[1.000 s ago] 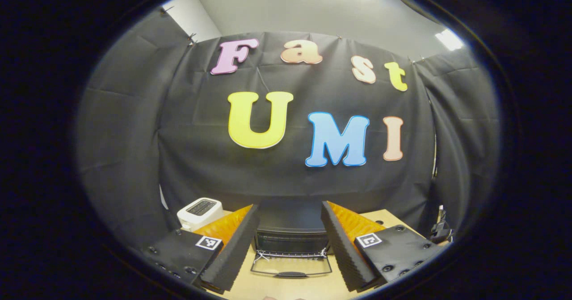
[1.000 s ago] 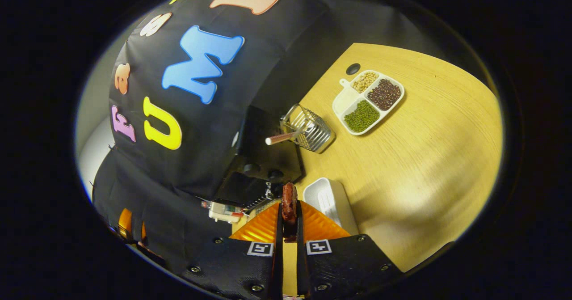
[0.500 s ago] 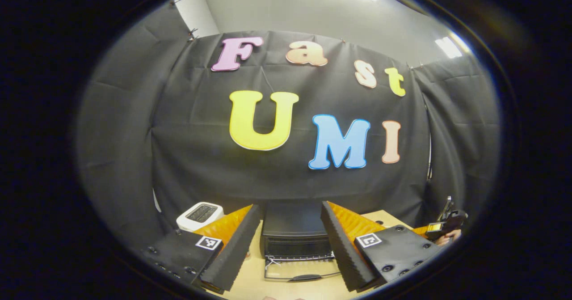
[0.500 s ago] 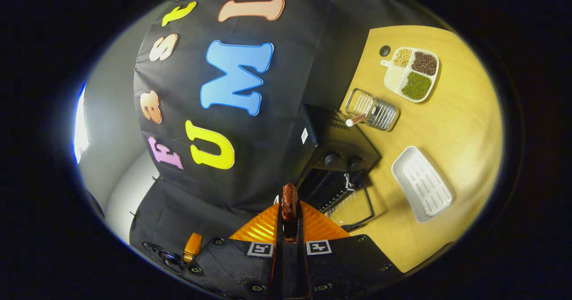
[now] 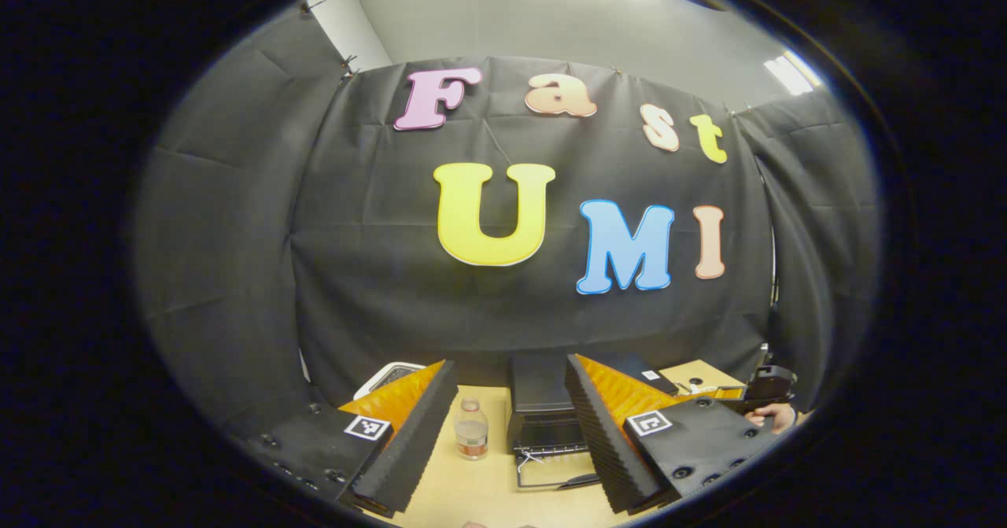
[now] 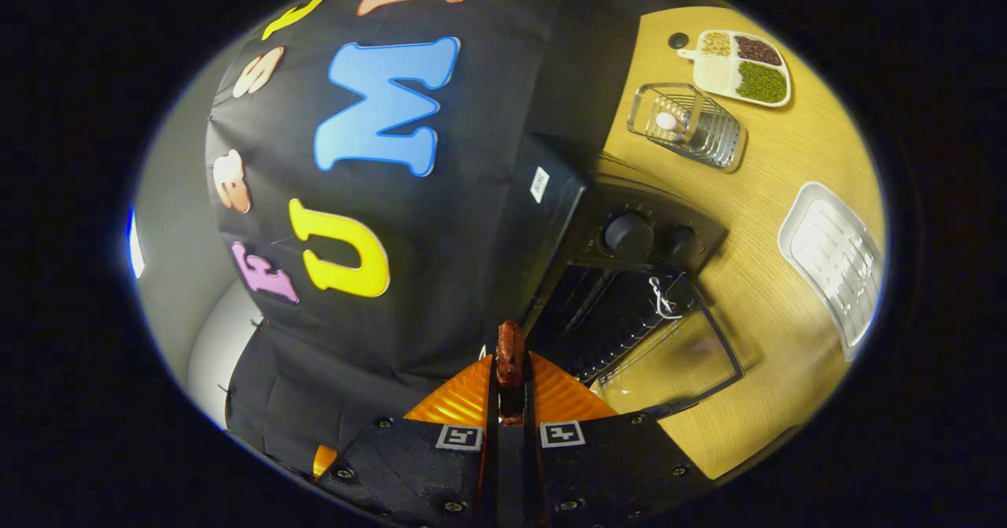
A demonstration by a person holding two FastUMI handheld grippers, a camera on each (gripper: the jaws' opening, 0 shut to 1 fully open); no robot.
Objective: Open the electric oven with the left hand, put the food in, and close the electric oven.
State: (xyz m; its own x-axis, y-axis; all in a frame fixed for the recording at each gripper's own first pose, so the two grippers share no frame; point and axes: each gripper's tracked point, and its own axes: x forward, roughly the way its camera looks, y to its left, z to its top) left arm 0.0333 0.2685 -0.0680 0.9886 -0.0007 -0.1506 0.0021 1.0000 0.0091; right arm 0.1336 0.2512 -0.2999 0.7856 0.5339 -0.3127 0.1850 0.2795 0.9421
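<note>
My right gripper pinches the food upright between its fingers — the oven gapes at two o'clock, door down. My left gripper hangs wide, empty, well back.

bottle left of oven, door lying open before it
</note>
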